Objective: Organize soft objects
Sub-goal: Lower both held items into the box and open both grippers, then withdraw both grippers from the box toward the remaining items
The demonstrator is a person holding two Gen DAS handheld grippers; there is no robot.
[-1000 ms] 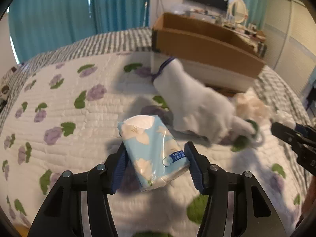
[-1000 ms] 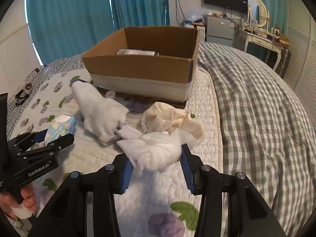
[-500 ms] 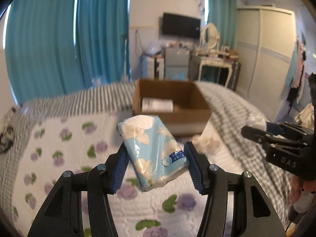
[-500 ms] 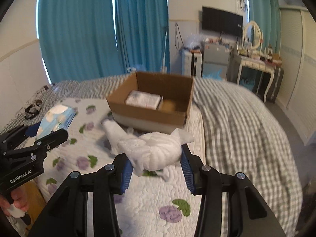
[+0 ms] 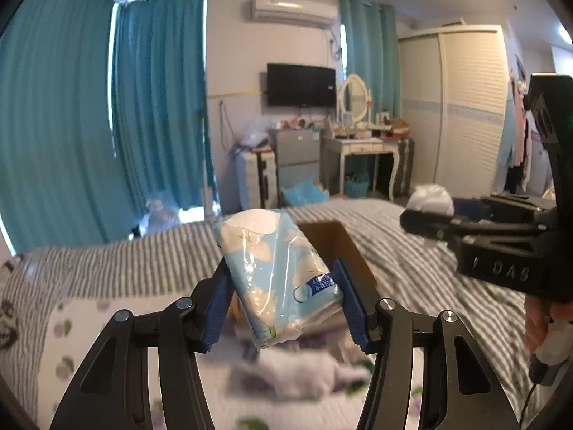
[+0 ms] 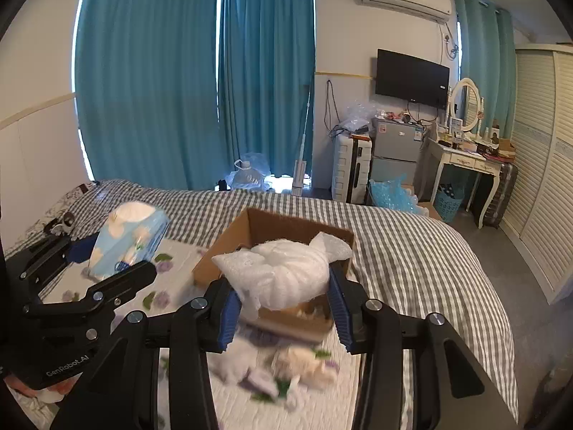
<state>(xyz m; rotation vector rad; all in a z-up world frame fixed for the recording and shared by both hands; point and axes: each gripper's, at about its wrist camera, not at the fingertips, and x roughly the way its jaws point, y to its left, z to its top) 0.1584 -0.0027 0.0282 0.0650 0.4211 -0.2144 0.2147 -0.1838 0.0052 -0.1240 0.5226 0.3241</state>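
The tissue pack [image 5: 277,276], pale blue with white flowers, sits tilted between the blue pads [image 5: 352,306] of your left gripper [image 5: 284,308], whose jaws are closed on its lower half; it hangs in the air on the near side of the cardboard box [image 6: 272,227], above the bed. Your right gripper [image 6: 281,310] clamps a bundle of white cloth [image 6: 286,272] between its own pads, also on the near side of the box and above its near wall. Below both grippers, on the floral quilt [image 6: 236,405] in front of the box, lie a white soft item [image 6: 236,362] and a cream one [image 6: 304,362], blurred, just beside each other. The box stands open on the quilt, at the edge of the grey checked bedcover [image 6: 412,258]; what it holds is mostly hidden by the cloth. Beyond the box and past the foot of the bed you have teal curtains [image 6: 200,82], a small fridge [image 6: 394,150], a wall television [image 6: 412,77] above it, and to the right of those a white dressing table [image 6: 462,165] with an oval mirror.
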